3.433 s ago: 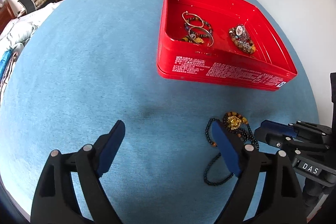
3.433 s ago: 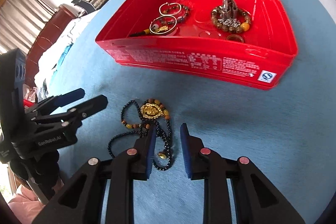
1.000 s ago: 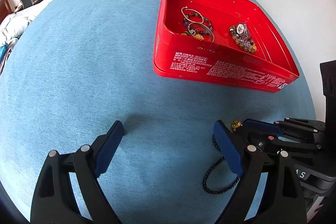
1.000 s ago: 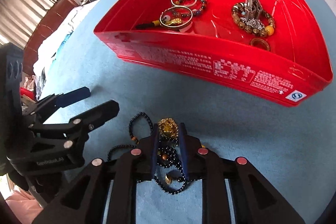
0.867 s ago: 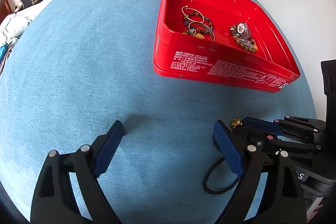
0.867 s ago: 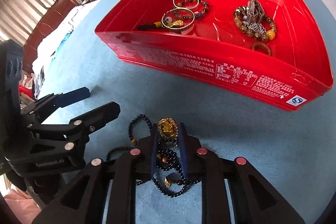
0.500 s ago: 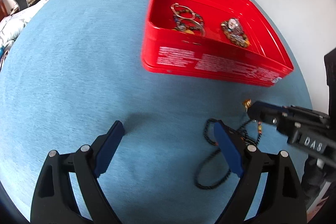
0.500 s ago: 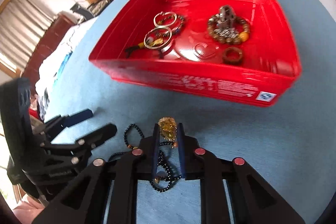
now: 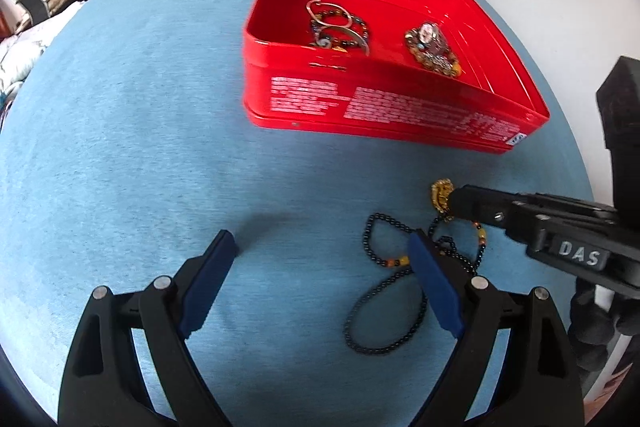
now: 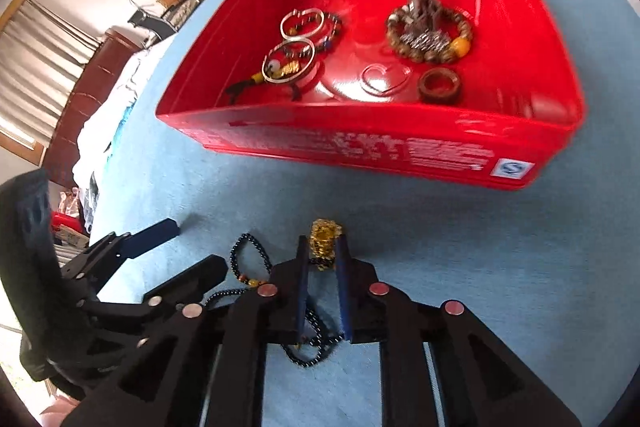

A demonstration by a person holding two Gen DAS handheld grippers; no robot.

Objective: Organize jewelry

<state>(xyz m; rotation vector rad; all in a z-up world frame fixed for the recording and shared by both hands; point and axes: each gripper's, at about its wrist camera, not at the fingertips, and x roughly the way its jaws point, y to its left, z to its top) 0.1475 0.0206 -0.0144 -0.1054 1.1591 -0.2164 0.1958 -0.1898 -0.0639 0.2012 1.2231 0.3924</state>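
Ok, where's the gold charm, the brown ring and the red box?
gold charm [image 10: 325, 235], right wrist view, its top between the jaws.
brown ring [image 10: 439, 85], right wrist view, on its band.
red box [image 9: 376, 109], left wrist view, on its near wall.

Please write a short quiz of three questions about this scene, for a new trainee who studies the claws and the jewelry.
1. True or false: the right claw is shut on the gold pendant.
2. Where is the brown ring? A. in the red box B. on the blue cloth
3. Fill in: the left claw is ____ and holds nothing.

Key: 1 true; 2 A; 3 open
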